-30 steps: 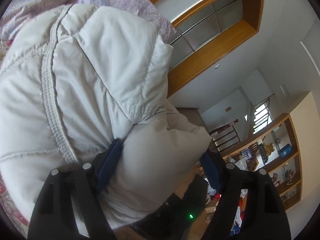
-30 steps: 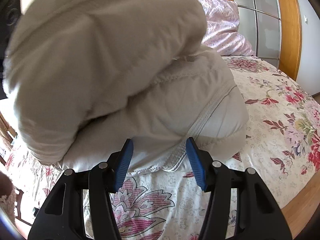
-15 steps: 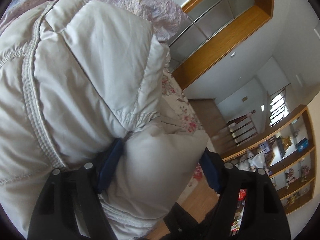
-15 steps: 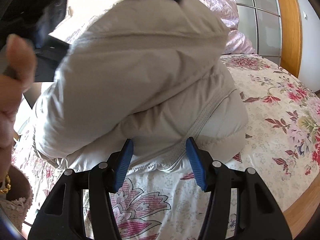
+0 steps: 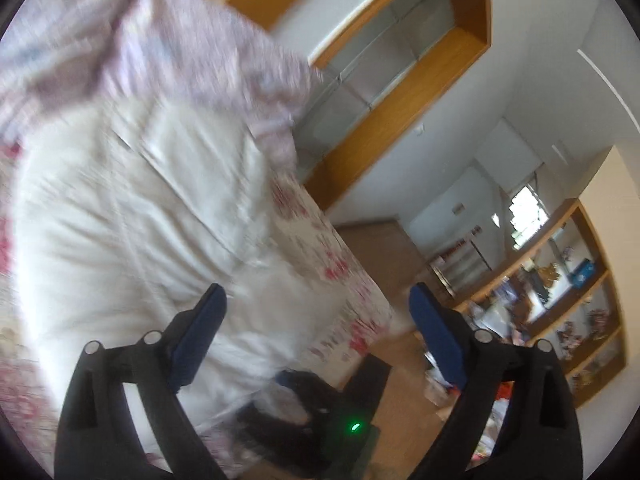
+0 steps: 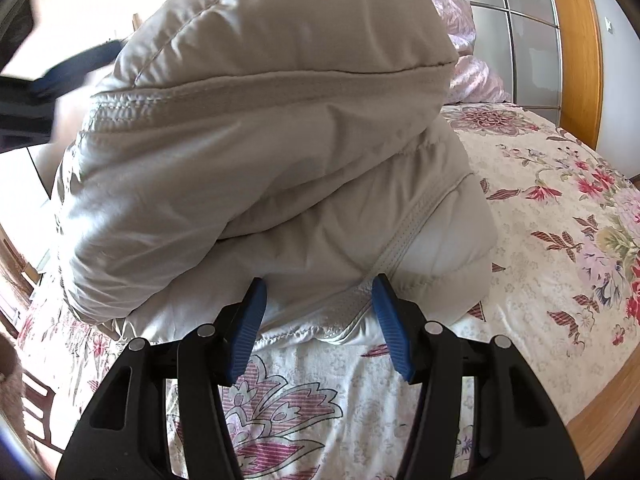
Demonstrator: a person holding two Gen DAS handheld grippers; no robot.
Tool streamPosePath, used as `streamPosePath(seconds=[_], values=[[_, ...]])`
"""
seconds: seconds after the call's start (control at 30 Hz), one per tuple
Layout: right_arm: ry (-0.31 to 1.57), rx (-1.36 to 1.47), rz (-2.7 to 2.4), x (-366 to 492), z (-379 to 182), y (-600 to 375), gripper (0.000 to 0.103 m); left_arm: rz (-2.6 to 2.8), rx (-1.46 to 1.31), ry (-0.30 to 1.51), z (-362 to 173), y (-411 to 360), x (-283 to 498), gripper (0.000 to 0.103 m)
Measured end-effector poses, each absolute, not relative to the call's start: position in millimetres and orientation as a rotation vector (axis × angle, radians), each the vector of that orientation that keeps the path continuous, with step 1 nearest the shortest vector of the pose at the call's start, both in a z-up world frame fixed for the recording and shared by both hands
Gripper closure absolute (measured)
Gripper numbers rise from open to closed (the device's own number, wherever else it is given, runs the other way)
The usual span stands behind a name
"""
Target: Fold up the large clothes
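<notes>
A pale grey puffy jacket lies folded double in a thick pile on the flowered bedspread. My right gripper sits at the near lower edge of the pile, its blue pads pressed into the zip hem that fills the gap between them. In the blurred left wrist view the jacket lies beyond my left gripper, whose jaws are opening wide with nothing gripped between them. A dark blur with a blue pad, the left gripper, shows at the jacket's upper left in the right wrist view.
Pink bedding is heaped at the wooden, glass-panelled headboard. The bed's wooden edge runs at the lower right. Beyond the bed are a wood floor, a black device with a green light and cluttered shelves.
The left gripper has let go of the jacket fold that it held, opened wide and drawn back. The fold now rests on the pile. The right gripper has not moved.
</notes>
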State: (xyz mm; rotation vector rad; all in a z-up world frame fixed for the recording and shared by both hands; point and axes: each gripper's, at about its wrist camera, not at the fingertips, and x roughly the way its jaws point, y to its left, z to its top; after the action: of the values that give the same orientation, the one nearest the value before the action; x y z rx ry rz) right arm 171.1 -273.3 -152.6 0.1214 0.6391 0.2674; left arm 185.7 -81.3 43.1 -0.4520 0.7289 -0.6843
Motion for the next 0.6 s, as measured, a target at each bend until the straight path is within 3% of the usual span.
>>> streamPosePath(seconds=[0.3,0.6], values=[[0.641,0.114,0.258,170.6,-153.2,-271.5,0.046,-0.292,-0.346,0.683,14.0,5.7,177.5,0.008],[0.641,0.099,0.247,168.4,-153.5,-266.9,0.045,-0.259,-0.296,0.795,-38.9,-3.8,197.6,0.011]])
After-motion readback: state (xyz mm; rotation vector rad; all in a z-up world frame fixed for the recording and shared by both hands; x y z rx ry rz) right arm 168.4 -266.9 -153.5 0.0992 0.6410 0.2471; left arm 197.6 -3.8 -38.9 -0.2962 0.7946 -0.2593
